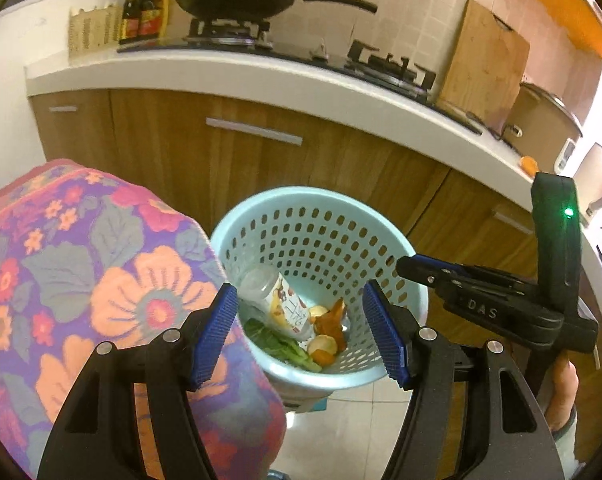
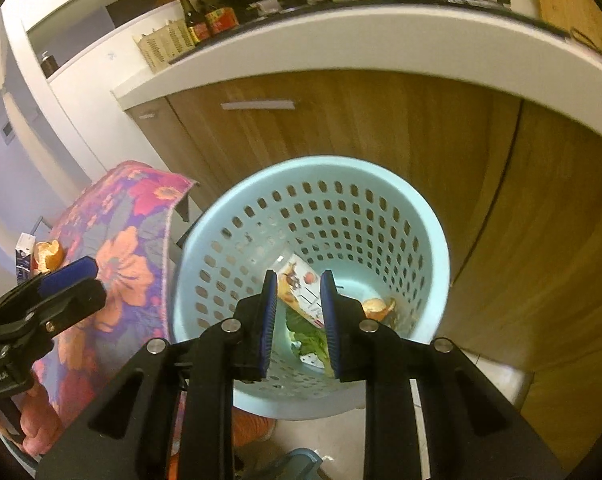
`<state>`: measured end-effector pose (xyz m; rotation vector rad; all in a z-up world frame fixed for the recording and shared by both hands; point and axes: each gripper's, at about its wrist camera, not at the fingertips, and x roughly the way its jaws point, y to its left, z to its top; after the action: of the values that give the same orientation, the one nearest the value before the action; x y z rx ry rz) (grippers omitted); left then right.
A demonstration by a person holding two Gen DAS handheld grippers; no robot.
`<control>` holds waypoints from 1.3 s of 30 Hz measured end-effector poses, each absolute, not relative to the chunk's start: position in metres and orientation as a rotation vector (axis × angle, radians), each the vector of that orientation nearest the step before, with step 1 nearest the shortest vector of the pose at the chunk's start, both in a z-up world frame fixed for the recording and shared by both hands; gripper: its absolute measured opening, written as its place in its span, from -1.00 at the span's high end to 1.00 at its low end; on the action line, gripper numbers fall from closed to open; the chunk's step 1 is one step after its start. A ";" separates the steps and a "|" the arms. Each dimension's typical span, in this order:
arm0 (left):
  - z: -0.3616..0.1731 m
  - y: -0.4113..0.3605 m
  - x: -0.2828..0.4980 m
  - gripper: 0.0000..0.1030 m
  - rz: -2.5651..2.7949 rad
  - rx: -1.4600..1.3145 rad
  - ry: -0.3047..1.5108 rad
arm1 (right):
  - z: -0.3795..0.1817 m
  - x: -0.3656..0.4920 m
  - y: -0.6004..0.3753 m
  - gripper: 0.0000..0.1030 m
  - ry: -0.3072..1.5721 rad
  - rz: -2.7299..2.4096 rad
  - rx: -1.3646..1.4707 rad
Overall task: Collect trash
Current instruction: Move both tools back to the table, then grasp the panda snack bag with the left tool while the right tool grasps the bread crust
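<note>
My left tongs [image 1: 301,334] gape wide and empty, my right tongs [image 2: 299,320] narrow and empty, both above the bin [image 1: 405,300]. Cloth [image 1: 101,280] crowds nine o'clock, cabinets [image 1: 341,160] twelve. Bottle [image 1: 277,300], peels [image 1: 329,344] and greens [image 1: 277,344] lie inside.

Your left gripper [image 1: 301,336] and right gripper [image 2: 299,322] are matte black plastic with ribbed blue fingers [image 1: 217,332] and silver pivot screws. The right one bears raised "DAS" lettering and a green light.
</note>
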<state>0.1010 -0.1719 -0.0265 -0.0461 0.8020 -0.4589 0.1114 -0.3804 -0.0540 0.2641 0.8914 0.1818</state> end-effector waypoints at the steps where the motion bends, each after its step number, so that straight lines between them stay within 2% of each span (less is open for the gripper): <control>1: -0.023 -0.168 0.097 -0.30 -0.456 -0.049 0.789 | -0.050 0.112 -0.376 0.62 0.885 0.189 0.260; 5: -0.005 -0.138 0.076 -0.47 -0.436 -0.101 0.726 | -0.036 0.113 -0.351 0.62 0.863 0.229 0.233; 7: 0.001 -0.116 0.065 -0.48 -0.413 -0.134 0.703 | -0.028 0.114 -0.333 0.49 0.853 0.257 0.206; 9: 0.005 -0.096 0.056 -0.48 -0.380 -0.148 0.684 | -0.020 0.114 -0.312 0.22 0.841 0.282 0.180; 10: 0.007 -0.084 0.051 -0.48 -0.355 -0.153 0.673 | -0.017 0.115 -0.304 0.19 0.835 0.293 0.170; 28: 0.021 0.100 -0.022 -0.49 0.102 -0.134 0.573 | 0.017 0.122 -0.104 0.03 0.777 0.573 -0.068; 35: -0.004 0.129 -0.020 -0.53 0.128 -0.079 0.643 | 0.017 0.133 -0.043 -0.16 0.732 0.643 -0.098; 39: -0.023 0.134 -0.007 -0.53 0.130 -0.050 0.707 | 0.007 0.141 -0.012 -0.16 0.721 0.688 -0.126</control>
<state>-0.0073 0.1339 -0.0233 -0.0505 0.7068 0.1304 0.1412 -0.0120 0.0071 -0.1259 0.7213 0.6876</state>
